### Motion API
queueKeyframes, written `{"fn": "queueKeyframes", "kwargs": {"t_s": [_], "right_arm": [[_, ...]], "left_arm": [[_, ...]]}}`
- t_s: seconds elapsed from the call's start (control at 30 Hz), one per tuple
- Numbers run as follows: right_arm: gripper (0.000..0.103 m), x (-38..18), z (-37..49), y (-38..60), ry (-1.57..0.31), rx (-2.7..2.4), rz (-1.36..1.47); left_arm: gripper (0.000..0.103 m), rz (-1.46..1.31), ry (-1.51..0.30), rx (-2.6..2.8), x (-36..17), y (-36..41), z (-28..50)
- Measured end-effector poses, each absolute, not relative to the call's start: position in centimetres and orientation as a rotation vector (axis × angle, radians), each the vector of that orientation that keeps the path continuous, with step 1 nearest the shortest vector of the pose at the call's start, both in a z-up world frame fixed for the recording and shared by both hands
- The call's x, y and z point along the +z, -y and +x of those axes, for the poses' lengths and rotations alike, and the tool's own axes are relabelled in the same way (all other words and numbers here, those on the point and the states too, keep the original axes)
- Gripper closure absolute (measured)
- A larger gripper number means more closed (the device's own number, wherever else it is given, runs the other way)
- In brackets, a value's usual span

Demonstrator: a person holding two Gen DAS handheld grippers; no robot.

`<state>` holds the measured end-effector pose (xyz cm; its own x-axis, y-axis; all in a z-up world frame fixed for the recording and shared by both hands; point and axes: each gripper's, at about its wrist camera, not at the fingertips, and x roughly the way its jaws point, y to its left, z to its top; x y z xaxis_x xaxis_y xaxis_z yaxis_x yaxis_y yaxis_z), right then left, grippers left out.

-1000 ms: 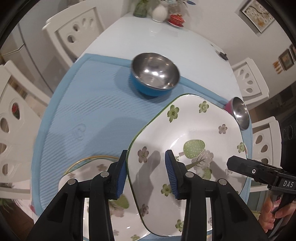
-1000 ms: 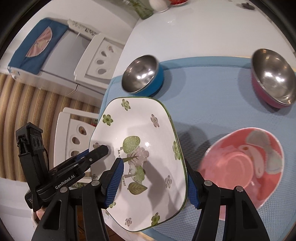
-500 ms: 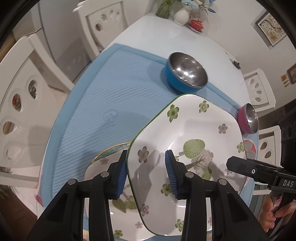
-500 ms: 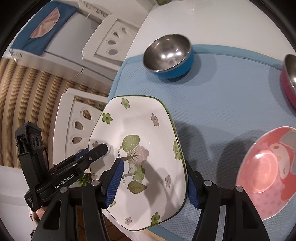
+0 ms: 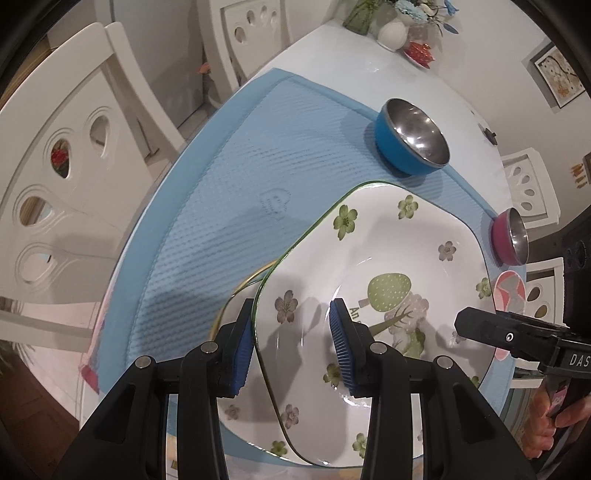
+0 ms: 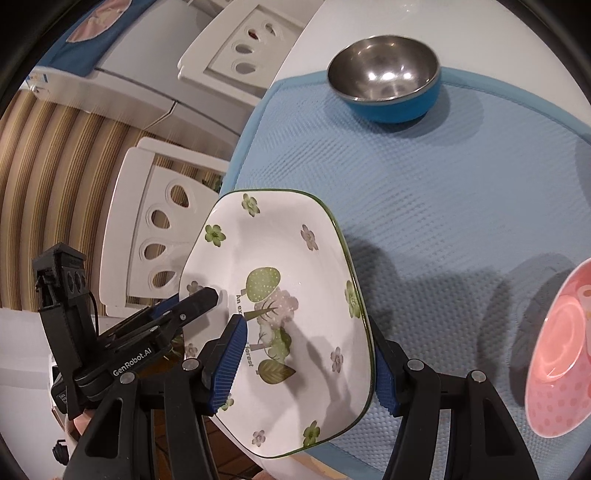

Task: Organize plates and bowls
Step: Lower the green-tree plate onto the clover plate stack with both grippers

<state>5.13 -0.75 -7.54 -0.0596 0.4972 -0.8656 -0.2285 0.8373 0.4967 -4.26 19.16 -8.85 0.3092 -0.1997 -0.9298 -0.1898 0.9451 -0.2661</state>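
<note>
A white plate (image 5: 388,258) with a green rim and flower prints hangs tilted above the blue mat (image 5: 240,184), held from both sides. My left gripper (image 5: 291,347) is shut on its left rim, one pad inside the dish and one outside. My right gripper (image 6: 306,362) is shut on the opposite rim of the plate (image 6: 280,258). Under it lies a second flowered plate (image 5: 236,410) with a gold rim, mostly covered. A blue steel-lined bowl (image 5: 412,136) stands at the mat's far side.
A magenta steel bowl (image 5: 511,236) and a pink plate (image 6: 561,369) sit on the mat (image 6: 443,203) to the right. White chairs (image 5: 74,166) stand along the table's left edge. A vase and small dishes (image 5: 395,29) are at the far end.
Both grippers have carried the green-rimmed plate leftward and a little lower, further over the gold-rimmed plate. The bowls have drifted to the right in both views. The grips are unchanged.
</note>
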Motion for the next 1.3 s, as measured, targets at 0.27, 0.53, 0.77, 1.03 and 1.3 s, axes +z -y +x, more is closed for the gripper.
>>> {"fn": "queueKeyframes", "kwargs": {"t_s": [0.27,0.53,0.77,1.03,1.3], "right_arm": [[0.042,-8.8,4.5,-0.5,-1.552,0.612,0.202],[0.042,-9.8,4.2,-0.8,-1.576,0.609,0.192],[0.042,-10.6,4.0,-1.2,-1.598,0.603,0.180],[0.042,-11.5,3.4,-2.0,-1.628,0.598,0.152],[0.042,-12.7,3.0,-2.6,-1.662,0.579,0.139]], "left_arm": [[0.067,-0.357,-1.273,0.009,-9.3,-19.7,-5.0],[0.067,-0.353,-1.296,0.015,-10.3,-19.8,-5.7],[0.067,-0.348,-1.307,0.019,-10.6,-19.9,-5.8],[0.067,-0.342,-1.318,0.026,-11.0,-20.2,-6.0],[0.067,-0.332,-1.344,0.035,-11.8,-20.1,-6.2]]}}
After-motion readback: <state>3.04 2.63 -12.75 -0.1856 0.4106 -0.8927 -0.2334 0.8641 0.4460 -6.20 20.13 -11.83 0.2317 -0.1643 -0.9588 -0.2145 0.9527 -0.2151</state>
